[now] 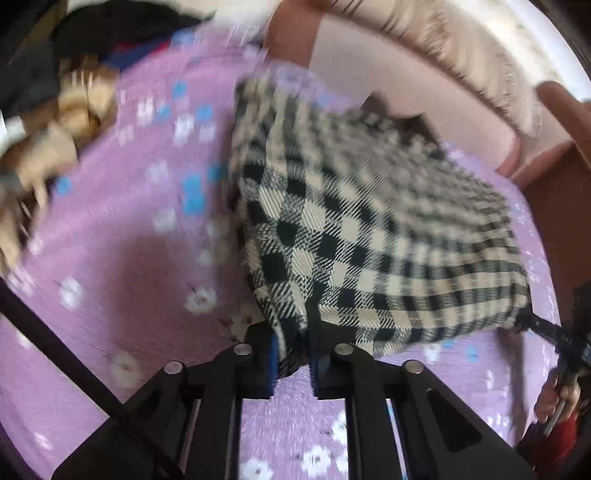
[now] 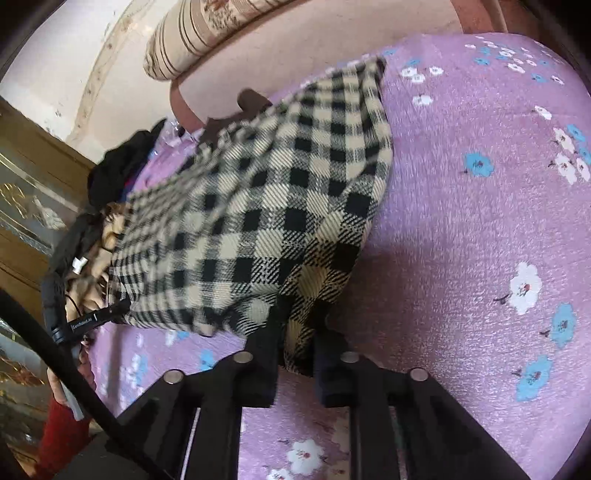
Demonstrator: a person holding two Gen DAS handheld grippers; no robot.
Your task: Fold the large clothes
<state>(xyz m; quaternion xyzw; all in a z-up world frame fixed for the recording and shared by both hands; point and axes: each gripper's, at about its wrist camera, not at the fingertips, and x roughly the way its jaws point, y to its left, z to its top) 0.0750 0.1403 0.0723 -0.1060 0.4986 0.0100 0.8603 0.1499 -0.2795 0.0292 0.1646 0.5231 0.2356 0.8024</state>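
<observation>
A black-and-cream checked garment (image 1: 354, 229) lies spread over a purple flowered bedspread (image 1: 122, 229). My left gripper (image 1: 291, 332) is shut on the near left corner of the checked garment, a fold of cloth bunched between its black fingers. In the right wrist view the same checked garment (image 2: 266, 192) stretches away to the upper left. My right gripper (image 2: 295, 332) is shut on its near right corner, cloth pinched between the pads. Each gripper shows at the edge of the other's view: the right one (image 1: 554, 332) and the left one (image 2: 88, 321), both at the garment's near hem.
A beige furry garment (image 1: 70, 122) and dark clothes (image 1: 122, 29) are piled at the bed's far left. A pink headboard (image 1: 399, 81) with a striped bolster (image 2: 207, 33) runs along the back. A wooden cabinet (image 2: 33, 192) stands beside the bed. The bedspread (image 2: 480, 229) lies bare on the right.
</observation>
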